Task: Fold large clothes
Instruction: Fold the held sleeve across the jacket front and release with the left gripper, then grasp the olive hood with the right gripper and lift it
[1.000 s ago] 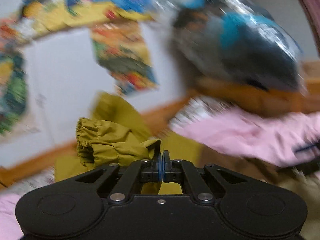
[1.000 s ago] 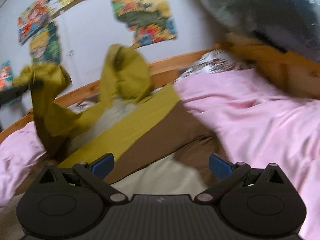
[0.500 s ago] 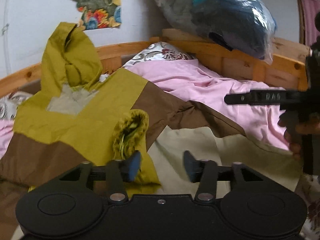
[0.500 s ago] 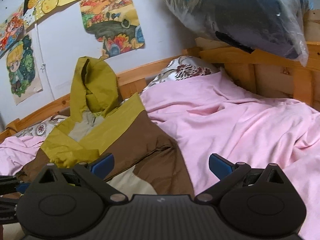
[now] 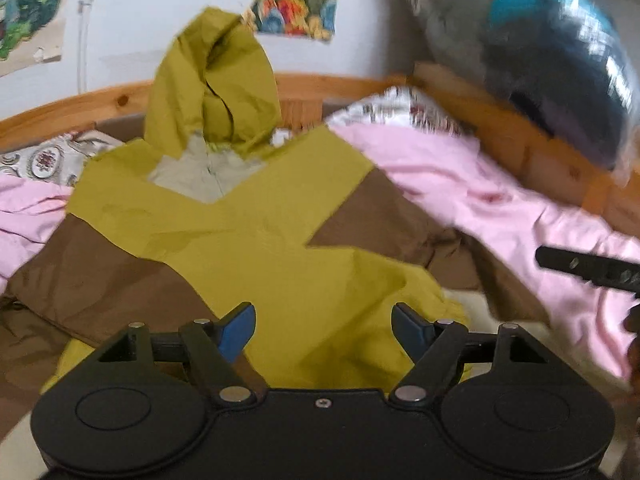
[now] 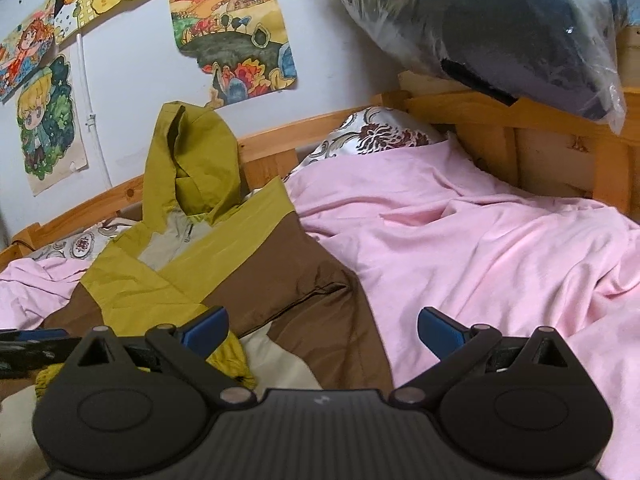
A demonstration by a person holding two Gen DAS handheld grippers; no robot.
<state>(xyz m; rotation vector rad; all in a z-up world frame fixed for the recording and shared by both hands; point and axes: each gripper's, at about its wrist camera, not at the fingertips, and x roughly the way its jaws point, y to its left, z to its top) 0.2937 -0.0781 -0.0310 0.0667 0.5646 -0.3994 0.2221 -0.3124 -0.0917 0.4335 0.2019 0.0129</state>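
Pink bedsheet across a wooden-framed bed, seen from two gripper cameras. Nearest, left gripper with blue-padded jaws spread wide, holding nothing, hovering just above a mustard sleeve folded over the jacket's front. Right gripper likewise wide apart and empty, over the jacket's brown edge beside the pink sheet; its black finger visible at the right border of the left view. Hooded jacket in mustard, brown and cream lying flat on the sheet, chest up, gathered cuff bunched near the right gripper's left jaw. Farther back, mustard hood propped upright against the wooden rail. Floral pillow at the bed's far corner. Beyond, plastic-wrapped dark bundle resting on the headboard, and colourful cartoon drawings taped to a pale wall.
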